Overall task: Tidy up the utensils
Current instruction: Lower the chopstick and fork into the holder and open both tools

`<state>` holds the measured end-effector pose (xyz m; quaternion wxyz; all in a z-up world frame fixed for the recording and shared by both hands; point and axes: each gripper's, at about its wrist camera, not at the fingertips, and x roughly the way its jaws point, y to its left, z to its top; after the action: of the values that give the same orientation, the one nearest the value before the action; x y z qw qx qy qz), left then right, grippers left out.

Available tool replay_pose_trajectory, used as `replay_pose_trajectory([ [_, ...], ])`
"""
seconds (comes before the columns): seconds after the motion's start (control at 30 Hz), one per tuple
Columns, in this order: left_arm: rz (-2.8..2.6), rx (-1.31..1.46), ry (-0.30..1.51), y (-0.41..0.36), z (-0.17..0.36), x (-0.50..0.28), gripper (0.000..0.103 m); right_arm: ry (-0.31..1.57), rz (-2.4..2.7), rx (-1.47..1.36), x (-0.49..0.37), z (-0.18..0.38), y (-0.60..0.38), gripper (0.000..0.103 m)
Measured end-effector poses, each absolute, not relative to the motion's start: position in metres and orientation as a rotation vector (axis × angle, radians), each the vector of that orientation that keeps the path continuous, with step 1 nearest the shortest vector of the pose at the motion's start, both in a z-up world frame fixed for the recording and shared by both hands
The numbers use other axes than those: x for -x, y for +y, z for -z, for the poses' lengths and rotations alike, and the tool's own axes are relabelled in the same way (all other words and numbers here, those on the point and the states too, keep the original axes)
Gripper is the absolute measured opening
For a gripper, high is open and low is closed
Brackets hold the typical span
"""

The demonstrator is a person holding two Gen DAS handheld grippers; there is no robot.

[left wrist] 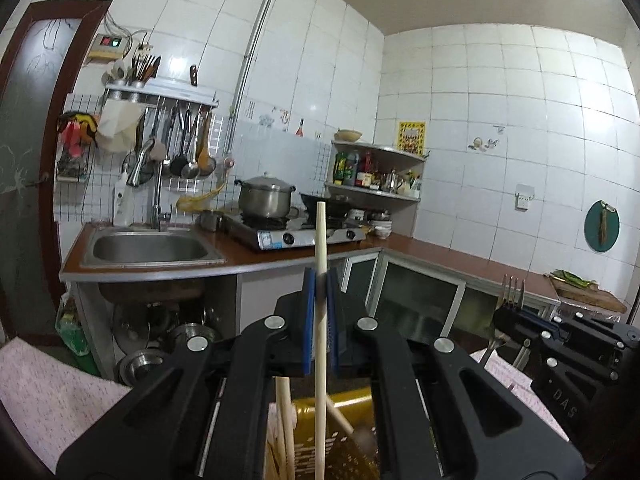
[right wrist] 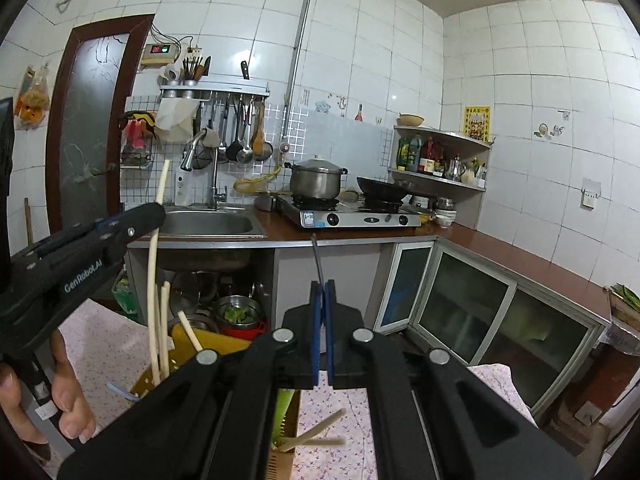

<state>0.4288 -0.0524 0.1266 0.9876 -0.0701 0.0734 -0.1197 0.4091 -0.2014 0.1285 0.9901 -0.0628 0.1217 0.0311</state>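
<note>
My left gripper point(left wrist: 320, 280) is shut on a pale wooden chopstick point(left wrist: 321, 320) held upright, its lower end in a yellow utensil basket point(left wrist: 348, 404) that holds more chopsticks. In the right wrist view the left gripper point(right wrist: 154, 210) holds the same chopstick point(right wrist: 152, 280) above the yellow basket point(right wrist: 212, 342). My right gripper point(right wrist: 323, 286) is shut on a metal fork point(right wrist: 317, 260), seen edge-on. In the left wrist view the right gripper point(left wrist: 514, 312) shows the fork's tines point(left wrist: 513, 290) pointing up. A green holder point(right wrist: 286, 416) sits below my right gripper.
A pink floral cloth point(right wrist: 340, 420) covers the table, with two loose chopsticks point(right wrist: 316, 434) on it. Behind are a brown counter point(left wrist: 280, 258), a steel sink point(left wrist: 148, 246), a gas stove point(left wrist: 296, 232) with a pot and wok, and cabinets point(right wrist: 460, 300).
</note>
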Motion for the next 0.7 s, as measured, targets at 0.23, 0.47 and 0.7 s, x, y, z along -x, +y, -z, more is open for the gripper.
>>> replay_pose_trajectory([
  [0.23, 0.249, 0.097, 0.177, -0.053, -0.103, -0.415, 0.005, 0.270, -0.089, 0.146, -0.406, -0.100, -0.191, 0.002],
  [0.47, 0.231, 0.077, 0.248, -0.045, -0.072, -0.409, 0.005, 0.327, -0.092, 0.081, -0.403, -0.068, -0.196, 0.003],
  [0.7, 0.208, 0.089, 0.302, -0.037, -0.067, -0.403, 0.005, 0.352, -0.083, 0.023, -0.401, -0.067, -0.199, 0.004],
])
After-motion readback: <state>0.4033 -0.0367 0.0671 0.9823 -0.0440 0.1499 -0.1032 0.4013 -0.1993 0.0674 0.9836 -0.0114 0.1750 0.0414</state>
